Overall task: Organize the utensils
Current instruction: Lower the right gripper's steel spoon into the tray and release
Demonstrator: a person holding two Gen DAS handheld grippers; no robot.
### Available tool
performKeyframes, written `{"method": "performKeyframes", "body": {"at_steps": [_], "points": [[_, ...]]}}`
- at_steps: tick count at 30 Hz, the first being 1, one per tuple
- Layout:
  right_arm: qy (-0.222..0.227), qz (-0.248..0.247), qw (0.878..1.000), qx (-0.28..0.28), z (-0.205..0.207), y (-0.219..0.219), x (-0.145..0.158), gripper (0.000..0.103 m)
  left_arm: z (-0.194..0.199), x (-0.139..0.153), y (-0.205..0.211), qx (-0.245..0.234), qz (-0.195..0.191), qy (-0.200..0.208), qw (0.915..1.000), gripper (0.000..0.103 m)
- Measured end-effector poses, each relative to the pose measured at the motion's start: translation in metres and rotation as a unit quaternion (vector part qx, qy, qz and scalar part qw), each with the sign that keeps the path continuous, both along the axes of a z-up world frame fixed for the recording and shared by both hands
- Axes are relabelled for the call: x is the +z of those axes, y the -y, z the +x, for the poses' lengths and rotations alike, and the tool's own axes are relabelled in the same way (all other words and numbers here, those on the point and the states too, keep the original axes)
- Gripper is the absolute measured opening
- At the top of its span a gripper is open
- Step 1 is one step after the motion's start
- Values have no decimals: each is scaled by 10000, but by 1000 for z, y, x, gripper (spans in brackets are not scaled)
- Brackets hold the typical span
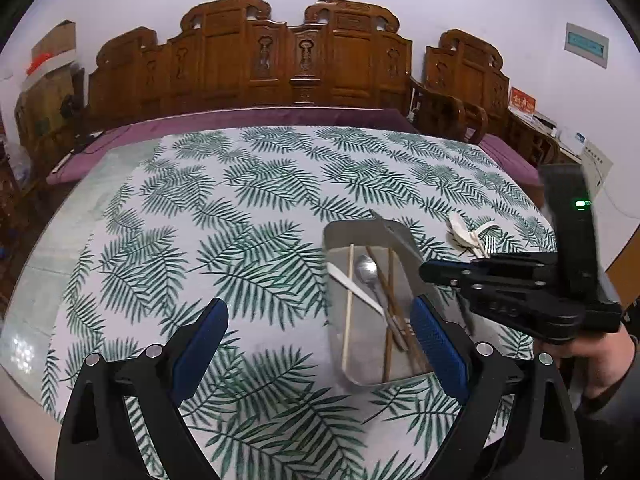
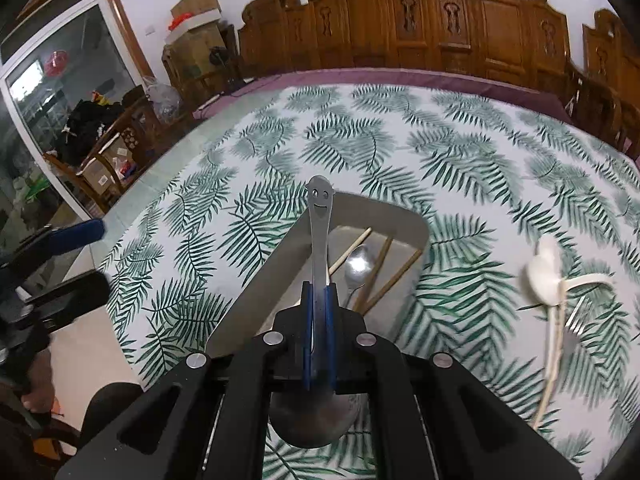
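A steel tray (image 1: 334,236) lies on the leaf-print table and holds chopsticks (image 1: 349,304), a metal spoon (image 1: 366,270) and a white plastic utensil (image 1: 352,286). My left gripper (image 1: 320,344) is open and empty, its right finger at the tray's near right corner. My right gripper (image 2: 319,292) is shut on a steel spoon with a smiley-face handle (image 2: 319,216), held above the tray (image 2: 404,220), bowl end toward the camera. In the left wrist view the right gripper (image 1: 432,272) hovers over the tray's right edge.
White plastic spoons (image 2: 544,272) and a metal fork (image 2: 576,320) lie loose on the table right of the tray; they also show in the left wrist view (image 1: 468,232). A carved wooden bench (image 1: 256,64) with a purple cushion stands behind the table.
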State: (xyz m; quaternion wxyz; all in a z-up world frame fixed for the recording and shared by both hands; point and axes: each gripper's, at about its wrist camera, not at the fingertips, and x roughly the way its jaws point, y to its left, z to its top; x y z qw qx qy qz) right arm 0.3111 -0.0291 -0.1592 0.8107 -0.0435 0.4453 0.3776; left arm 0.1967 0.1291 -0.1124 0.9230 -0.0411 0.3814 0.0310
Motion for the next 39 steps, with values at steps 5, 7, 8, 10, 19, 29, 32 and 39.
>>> {"method": "performKeyframes", "body": {"at_steps": [5,7,8,10,19,29,32,39], "points": [[-216,-8,9996,-168,12,-17,-12,7,-5,1,-12,63,102,-8,9999,88],[-295,-18,9992,-251,17,-23,-17,7,-6,1,-18,104,104,-5,9999,88],[-322,-56,9991,-285,19,-28,-21,7,-6,0,-22,126,88,-14,9999,88],[-324,-169,9988,-329,20,-34,-27,7,-7,-2,-28,161,59,-34,9998,88],[-447,-618,9962,-433,22,-56,-55,7,-10,-8,-44,257,15,-75,9996,88],[-731,-527,9954,-333,19,-63,-60,10,-12,-10,-43,227,-23,-114,9997,88],[-618,-493,9965,-255,16,-59,-52,10,-12,-10,-40,197,-34,-122,9997,88],[-77,-227,9996,-120,3,-16,-13,10,-10,-6,-19,45,-113,-96,9999,88]]}}
